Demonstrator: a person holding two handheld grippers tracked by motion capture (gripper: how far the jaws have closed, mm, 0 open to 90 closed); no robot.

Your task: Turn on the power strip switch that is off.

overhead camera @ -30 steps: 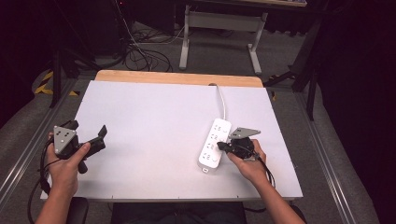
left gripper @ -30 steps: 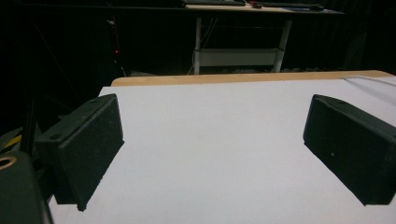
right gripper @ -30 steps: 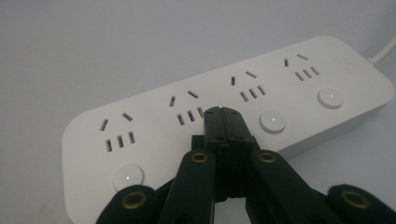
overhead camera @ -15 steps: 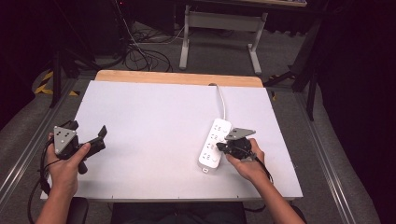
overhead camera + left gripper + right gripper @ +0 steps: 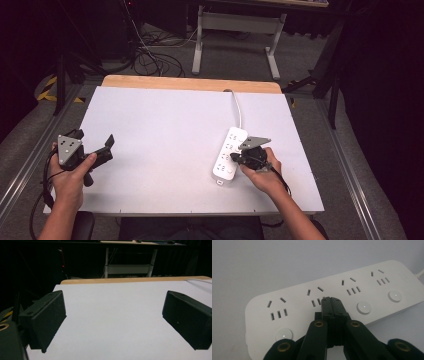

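Bright tabletop, dark surroundings, soft focus

White tabletop (image 5: 165, 130), wooden strip (image 5: 190, 83) along far edge. Grey floor (image 5: 305, 75) around it. Behind, white-legged desk frame (image 5: 235, 22), tangle of black cables (image 5: 150, 57) on floor at left. Yellow-black hazard tape (image 5: 47, 90) near left. Room dark beyond, light falling on table.

High view looks down over table (image 5: 165, 125); right gripper view sits close above power strip (image 5: 337, 297), shared with high view (image 5: 229, 155).
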